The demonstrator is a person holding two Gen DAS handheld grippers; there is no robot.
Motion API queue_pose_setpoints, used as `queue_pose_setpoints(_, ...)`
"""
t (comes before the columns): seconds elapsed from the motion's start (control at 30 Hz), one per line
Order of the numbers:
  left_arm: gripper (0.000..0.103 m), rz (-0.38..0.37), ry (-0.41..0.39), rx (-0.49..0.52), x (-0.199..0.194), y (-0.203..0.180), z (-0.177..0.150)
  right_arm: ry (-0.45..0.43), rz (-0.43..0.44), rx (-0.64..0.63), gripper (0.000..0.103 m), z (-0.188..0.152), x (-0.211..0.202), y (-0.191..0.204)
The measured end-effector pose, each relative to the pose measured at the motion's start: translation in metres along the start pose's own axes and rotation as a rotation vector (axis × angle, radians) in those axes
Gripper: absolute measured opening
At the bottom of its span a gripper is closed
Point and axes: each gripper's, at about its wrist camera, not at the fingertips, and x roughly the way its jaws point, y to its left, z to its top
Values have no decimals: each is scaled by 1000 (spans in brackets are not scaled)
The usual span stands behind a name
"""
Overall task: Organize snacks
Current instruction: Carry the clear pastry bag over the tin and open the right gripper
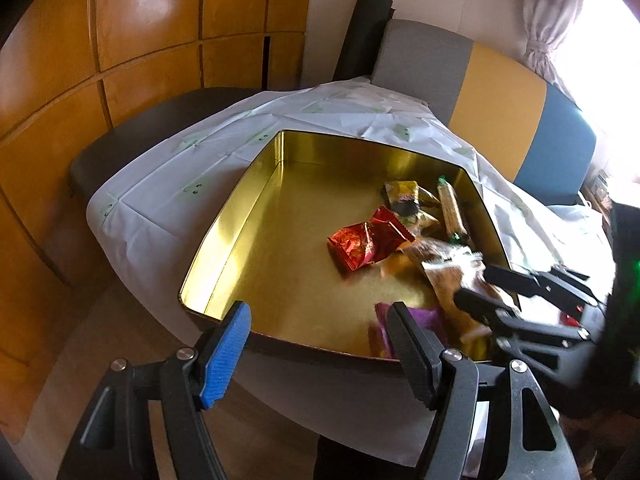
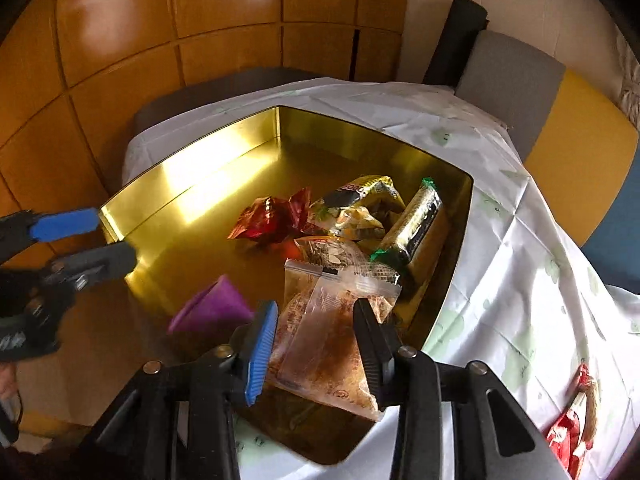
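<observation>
Snacks fill the right half of the gold tin (image 2: pixel 168 184), which sits on a white tablecloth (image 2: pixel 520 248). In it we see a red foil packet (image 2: pixel 266 222), a yellow packet (image 2: pixel 360 204), a long green-ended bar (image 2: pixel 412 224) against the right wall, and a purple wrapper (image 2: pixel 214 308) near the front, blurred in both views. Our right gripper (image 2: pixel 316 354) hangs over the tin's front right corner with a clear packet of brown snack (image 2: pixel 328 344) between its jaws; both pads appear to press its sides, so we read it as pinching the packet. Our left gripper (image 1: pixel 320 354) stands spread at the tin's near rim, one finger outside the wall and one just over the inside, with nothing between them that we can see gripped. One more red packet (image 2: pixel 572 428) lies on the cloth, to the right of the tin.
</observation>
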Motion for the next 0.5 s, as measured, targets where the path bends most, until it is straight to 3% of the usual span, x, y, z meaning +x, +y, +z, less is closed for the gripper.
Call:
queue_pose_setpoints(0.17, 72, -2, -9, 15, -4, -4, 0, 1, -31, 18, 40, 2, 6, -3)
queue_pose_setpoints(0.3, 72, -2, -14, 23, -6, -6, 0, 42, 36, 92, 40, -4, 9, -11)
queue_pose_setpoints(0.5, 72, -1, -13, 32, -8, -9, -1, 1, 68, 188, 40, -14, -5, -23)
